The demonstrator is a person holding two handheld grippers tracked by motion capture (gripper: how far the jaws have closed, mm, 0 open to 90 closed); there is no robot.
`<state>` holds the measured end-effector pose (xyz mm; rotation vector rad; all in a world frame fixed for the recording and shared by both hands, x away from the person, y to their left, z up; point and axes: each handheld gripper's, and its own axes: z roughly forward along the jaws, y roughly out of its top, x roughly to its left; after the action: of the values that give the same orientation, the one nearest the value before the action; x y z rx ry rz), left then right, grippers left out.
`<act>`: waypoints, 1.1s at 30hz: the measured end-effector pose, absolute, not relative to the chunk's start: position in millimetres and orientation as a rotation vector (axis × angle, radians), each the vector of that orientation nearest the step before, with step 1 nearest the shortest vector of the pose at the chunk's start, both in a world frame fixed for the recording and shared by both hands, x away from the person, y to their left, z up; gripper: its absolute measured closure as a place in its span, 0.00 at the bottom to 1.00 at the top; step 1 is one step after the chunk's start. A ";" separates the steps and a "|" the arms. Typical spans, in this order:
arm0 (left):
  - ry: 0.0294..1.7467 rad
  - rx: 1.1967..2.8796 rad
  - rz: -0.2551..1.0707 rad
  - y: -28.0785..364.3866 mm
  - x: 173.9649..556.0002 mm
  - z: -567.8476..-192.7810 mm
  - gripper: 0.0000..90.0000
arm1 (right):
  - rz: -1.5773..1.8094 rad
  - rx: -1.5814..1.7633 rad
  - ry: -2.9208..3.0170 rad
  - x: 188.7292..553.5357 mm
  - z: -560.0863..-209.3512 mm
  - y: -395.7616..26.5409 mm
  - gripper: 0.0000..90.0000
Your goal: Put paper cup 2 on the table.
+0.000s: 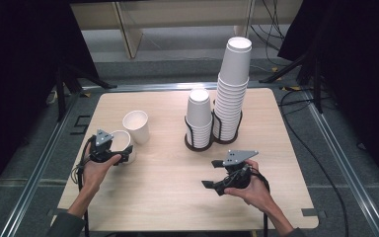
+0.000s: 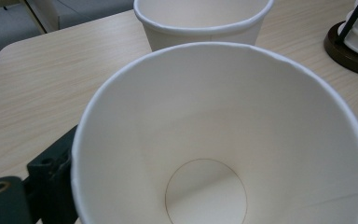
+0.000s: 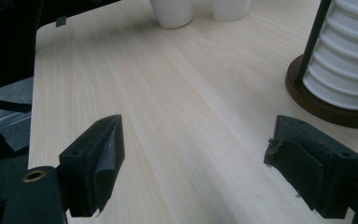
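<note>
A white paper cup [image 1: 122,141] stands upright on the wooden table [image 1: 168,182] at the left. My left gripper [image 1: 126,154] reaches around it from the near side. In the left gripper view the cup [image 2: 223,140] sits between the jaws, its rim round and undented; one jaw lies close against its outer wall at the left. A second loose cup [image 1: 136,126] stands just behind the first [image 2: 200,23]. My right gripper [image 1: 213,174] hovers open over bare table at the front right, nothing between its fingers [image 3: 93,163].
Two dark wire holders stand side by side at the table's middle back: a short cup stack [image 1: 199,118] and a tall cup stack [image 1: 232,84]. The short stack's holder base [image 3: 326,109] lies close ahead of my right gripper. A cable [image 1: 321,163] trails off to the right.
</note>
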<state>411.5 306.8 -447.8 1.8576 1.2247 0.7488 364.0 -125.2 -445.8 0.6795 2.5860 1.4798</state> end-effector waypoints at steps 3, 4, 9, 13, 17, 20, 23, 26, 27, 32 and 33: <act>1.222 1.830 0.764 307.5 411.4 -450.6 0.07 | 1.481 0.675 2.583 364.1 -445.6 -125.4 0.21; 1.216 1.816 0.768 307.7 411.6 -452.2 0.07 | 1.479 0.667 2.574 364.4 -445.5 -125.8 0.21; 1.204 1.798 0.769 308.4 410.7 -454.6 0.07 | 1.486 0.675 2.571 364.2 -445.1 -126.6 0.21; 1.207 1.792 0.763 307.8 410.5 -458.2 0.08 | 1.485 0.673 2.570 364.5 -445.3 -126.9 0.21; 1.213 1.789 0.765 308.7 410.8 -460.3 0.11 | 1.487 0.674 2.569 364.5 -445.2 -127.2 0.21; 1.209 1.781 0.760 309.7 410.8 -461.0 0.11 | 1.490 0.674 2.568 364.6 -445.3 -127.3 0.21; 1.211 1.776 0.761 310.4 410.6 -461.2 0.11 | 1.494 0.702 2.586 363.8 -445.5 -127.0 0.21; 1.209 1.776 0.753 311.4 410.4 -461.5 0.11 | 1.495 0.702 2.589 363.7 -445.3 -127.1 0.21; 1.213 1.777 0.750 311.3 410.0 -461.5 0.11 | 1.516 0.676 2.580 364.7 -446.0 -126.7 0.21; 1.204 1.782 0.732 312.2 410.9 -463.4 0.11 | 1.496 0.687 2.581 364.7 -445.5 -127.8 0.21; 1.210 1.783 0.735 312.4 410.3 -464.0 0.12 | 1.499 0.682 2.579 365.2 -445.8 -128.1 0.21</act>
<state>410.3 312.4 -464.0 1.7833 1.2098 0.7354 365.2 -128.1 -445.8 0.6817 2.5790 1.4995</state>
